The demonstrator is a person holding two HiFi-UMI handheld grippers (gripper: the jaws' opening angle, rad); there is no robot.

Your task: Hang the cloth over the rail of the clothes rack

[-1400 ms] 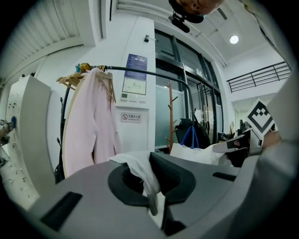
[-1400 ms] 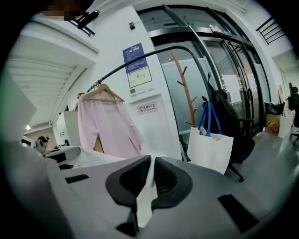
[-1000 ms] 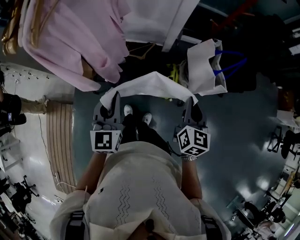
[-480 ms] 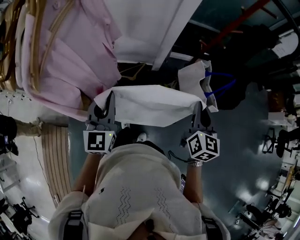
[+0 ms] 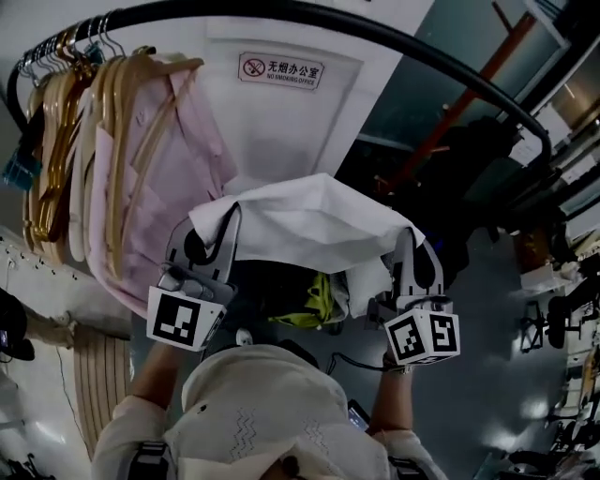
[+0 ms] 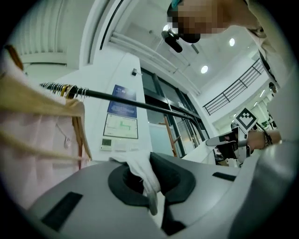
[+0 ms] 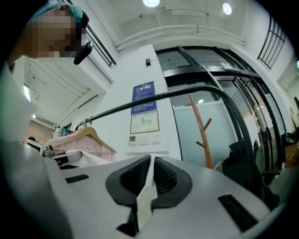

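Left gripper [image 5: 223,225], right gripper [image 5: 409,248]: jaws of each clamped on a white cloth [image 5: 309,220] corner. Cloth stretched below black rail [image 5: 281,11].

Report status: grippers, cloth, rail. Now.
Left gripper and right gripper both shut on white fabric cloth, stretched between them. Cloth not yet over black metal rail. Pink shirts on wooden hangers at rail's left end.

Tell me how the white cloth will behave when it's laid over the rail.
Probably floppy: the white cloth folds and droops between the left gripper and right gripper. Likely light, since thin pinched edges carry it. It should drape over the rail, though it might slide if uneven.
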